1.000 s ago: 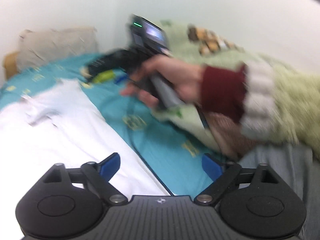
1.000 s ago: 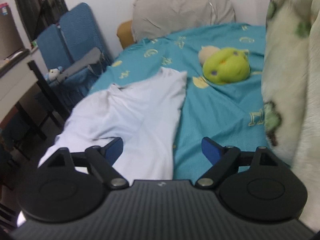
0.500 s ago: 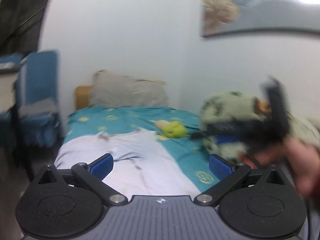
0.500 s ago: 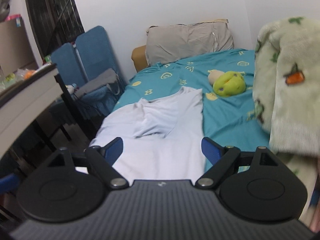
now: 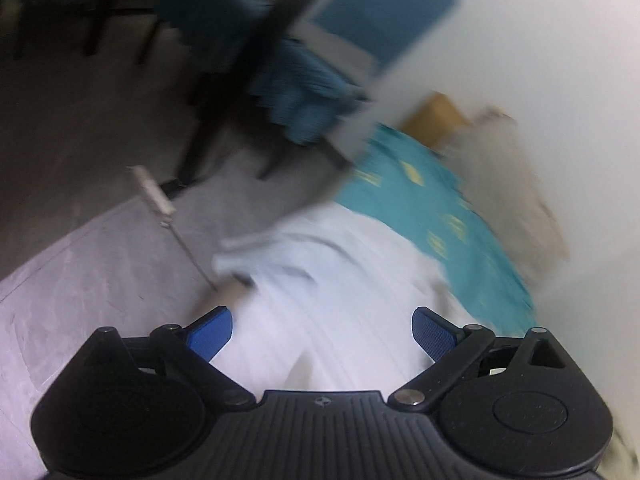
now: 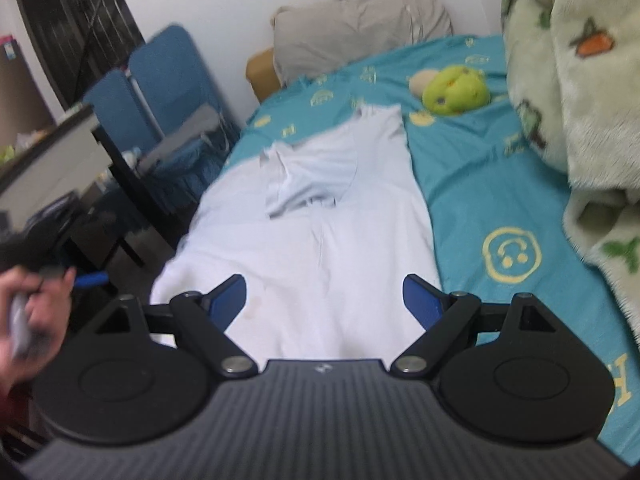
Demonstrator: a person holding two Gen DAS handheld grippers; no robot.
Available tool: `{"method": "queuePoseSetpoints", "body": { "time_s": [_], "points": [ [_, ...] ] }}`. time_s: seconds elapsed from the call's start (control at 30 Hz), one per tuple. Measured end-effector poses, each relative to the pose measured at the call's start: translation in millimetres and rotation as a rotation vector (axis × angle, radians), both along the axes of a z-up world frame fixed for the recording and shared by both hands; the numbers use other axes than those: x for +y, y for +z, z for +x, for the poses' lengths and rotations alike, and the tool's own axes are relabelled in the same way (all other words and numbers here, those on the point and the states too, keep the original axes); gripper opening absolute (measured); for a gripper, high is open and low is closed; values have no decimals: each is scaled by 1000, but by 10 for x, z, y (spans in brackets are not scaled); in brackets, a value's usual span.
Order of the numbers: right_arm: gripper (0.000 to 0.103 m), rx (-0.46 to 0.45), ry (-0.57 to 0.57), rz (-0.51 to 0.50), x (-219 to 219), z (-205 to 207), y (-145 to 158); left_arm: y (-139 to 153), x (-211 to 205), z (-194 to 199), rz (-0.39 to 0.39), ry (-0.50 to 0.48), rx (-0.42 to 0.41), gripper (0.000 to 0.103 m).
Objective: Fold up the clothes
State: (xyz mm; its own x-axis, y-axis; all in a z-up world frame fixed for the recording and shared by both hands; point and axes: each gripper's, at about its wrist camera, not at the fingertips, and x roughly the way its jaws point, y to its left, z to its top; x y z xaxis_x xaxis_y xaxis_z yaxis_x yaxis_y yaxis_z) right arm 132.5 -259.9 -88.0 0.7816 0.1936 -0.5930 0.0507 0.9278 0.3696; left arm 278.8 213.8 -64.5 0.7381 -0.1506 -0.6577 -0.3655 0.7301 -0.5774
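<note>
White shirt (image 6: 320,216), sleeve folded inward

The right wrist view looks along the bed (image 6: 472,184) toward the pillow (image 6: 360,32); the blurred left wrist view tilts down from the bedside, sharing the white garment (image 6: 320,232).

shirt (image 6: 320,216) on bed (image 6: 472,184) left side; plush toy (image 6: 456,90) right, pillow (image 6: 360,36) behind.

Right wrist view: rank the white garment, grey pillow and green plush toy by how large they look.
1. White garment, though it lies nearest the camera.
2. Grey pillow.
3. Green plush toy.
</note>
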Motion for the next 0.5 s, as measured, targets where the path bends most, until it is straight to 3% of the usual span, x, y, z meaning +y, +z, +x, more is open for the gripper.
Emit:
{"method": "queuePoseSetpoints", "body": {
  "time_s": [0.13, 0.27, 0.4, 0.47, 0.5],
  "points": [
    [87, 34, 10, -19, 48, 179, -163, -524, 273, 585, -61, 58, 69, 98],
    [87, 57, 29, -37, 100, 411, -306, -1197, 429, 1049, -243, 113, 119, 91],
    [87, 91, 36, -56, 132, 622, -488, -1615, 556, 1276, -401, 174, 130, 82],
    [87, 111, 37, -53, 131, 686, -558, -1717, 556, 1384, -407, 177, 123, 79],
    [87, 120, 39, -50, 130, 714, -589, -1759, 549, 1446, -393, 177, 119, 69]
  ]
}}
